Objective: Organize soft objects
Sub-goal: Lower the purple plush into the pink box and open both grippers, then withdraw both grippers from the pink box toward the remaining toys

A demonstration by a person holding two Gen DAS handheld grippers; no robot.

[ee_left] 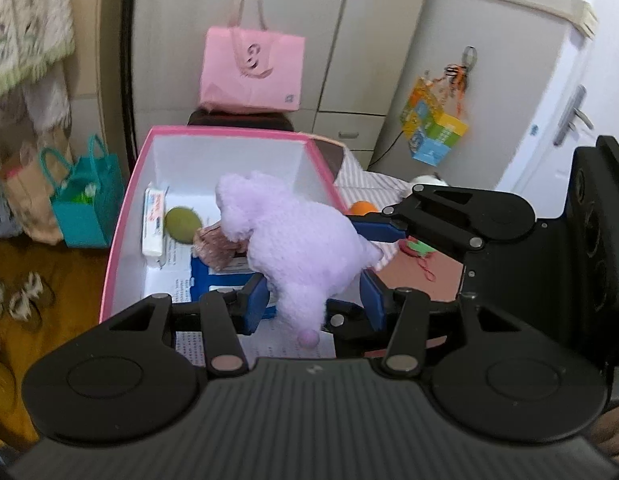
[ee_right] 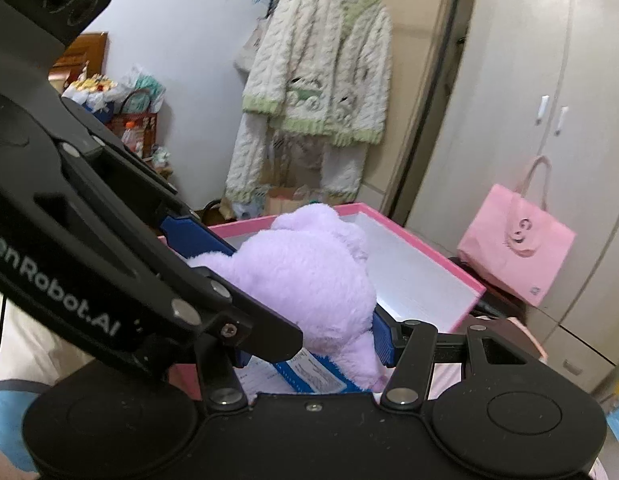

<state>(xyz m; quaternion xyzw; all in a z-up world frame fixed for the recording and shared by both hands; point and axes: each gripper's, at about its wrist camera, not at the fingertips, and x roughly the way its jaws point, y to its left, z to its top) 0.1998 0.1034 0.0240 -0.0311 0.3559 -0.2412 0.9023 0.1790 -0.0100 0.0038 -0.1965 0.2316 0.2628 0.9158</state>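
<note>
Lilac plush toy [ee_left: 297,236]; pink-rimmed white box [ee_left: 229,160].

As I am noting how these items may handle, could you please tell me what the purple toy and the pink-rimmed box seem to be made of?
Purple toy: looks like plush fabric with a fuzzy, matte pile; it bulges softly between the pads, so probably stuffed.
Pink-rimmed box: appears to be stiff cardboard, with thin, straight walls, smooth white inside and a pink edge; it could be coated paperboard.
</note>
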